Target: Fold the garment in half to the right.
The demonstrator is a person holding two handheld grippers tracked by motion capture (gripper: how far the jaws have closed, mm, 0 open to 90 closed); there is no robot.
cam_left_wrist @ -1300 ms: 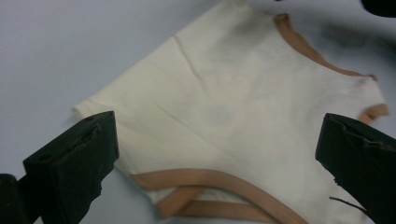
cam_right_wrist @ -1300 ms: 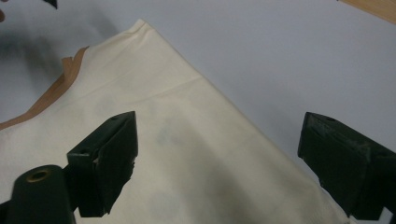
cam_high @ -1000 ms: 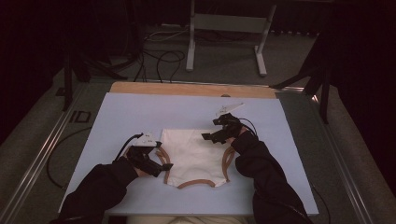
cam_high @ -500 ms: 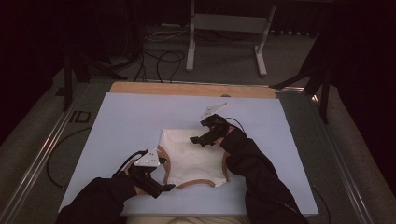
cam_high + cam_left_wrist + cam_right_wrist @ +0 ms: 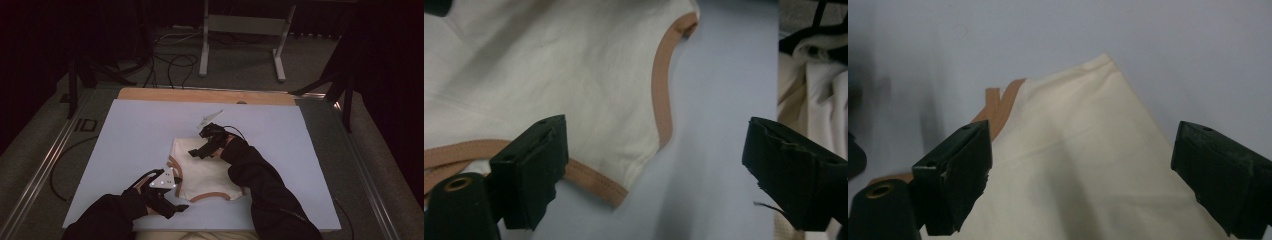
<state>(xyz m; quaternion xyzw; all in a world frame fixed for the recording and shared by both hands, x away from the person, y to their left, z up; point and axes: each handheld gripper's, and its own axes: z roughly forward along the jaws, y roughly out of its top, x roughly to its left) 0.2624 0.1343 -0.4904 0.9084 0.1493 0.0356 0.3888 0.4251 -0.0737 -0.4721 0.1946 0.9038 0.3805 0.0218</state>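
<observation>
Cream cotton garment with tan binding (image 5: 202, 170) lies flat on the pale blue desk (image 5: 130, 135), just ahead of the left hand-held gripper (image 5: 172, 202) and under the right hand-held gripper (image 5: 197, 151), both jaws spread wide and empty, seemingly poised to pinch its edges for folding.

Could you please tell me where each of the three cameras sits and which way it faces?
High view: above the person's side, facing forward and down on the table; forearms, left claw, right claw.
Left gripper view: on the left claw, facing the cream garment; two black jaws.
Right gripper view: on the right claw, facing the garment's corner; two jaws.
All share the garment.
</observation>
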